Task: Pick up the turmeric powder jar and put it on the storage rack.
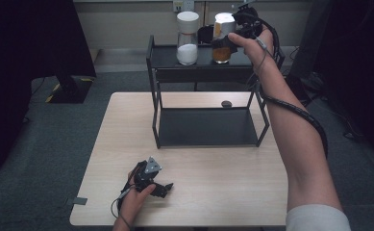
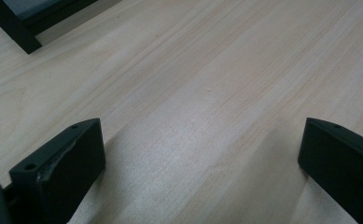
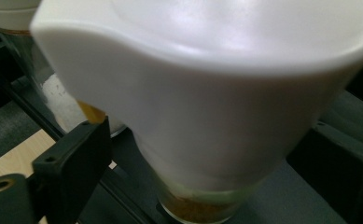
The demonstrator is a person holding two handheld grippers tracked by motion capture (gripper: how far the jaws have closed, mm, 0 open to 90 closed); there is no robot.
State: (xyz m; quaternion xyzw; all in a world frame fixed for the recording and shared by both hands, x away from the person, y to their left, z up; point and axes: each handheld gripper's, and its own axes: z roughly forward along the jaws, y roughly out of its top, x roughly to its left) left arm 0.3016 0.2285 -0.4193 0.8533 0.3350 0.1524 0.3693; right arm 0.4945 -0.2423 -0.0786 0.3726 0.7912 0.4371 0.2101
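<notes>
Right gripper first: its jaws sit either side of the spice jar on the top shelf of the black rack, far side of the desk. In the right gripper view the left jaw stands off from the jar with a visible gap and the right jaw is back from the glass too, so I'd call it released, not gripping. The jar looks to be standing on the shelf on its own base, just right of a second jar with white stuff in it.

The spice jar is clear glass with orange-brown powder low down and a big white lid that flares wider than the body. My read on handling: rigid, smooth, probably a bit slippery, and breakable if it tips off the shelf. Only partly full, so likely not heavy, but that tall lid makes it top-heavy-ish. I'd take it on the glass body below the lid, squarely across the middle. Grabbing the lid is risky since it tapers and might just pop off. Also watch the neighbour jar, it's near enough to bump.

Left gripper is parked on the near part of the desk, jaws spread wide with nothing but bare wood between them. A small dark object lies on the desk by the rack's far right leg, too small to tell what.
</notes>
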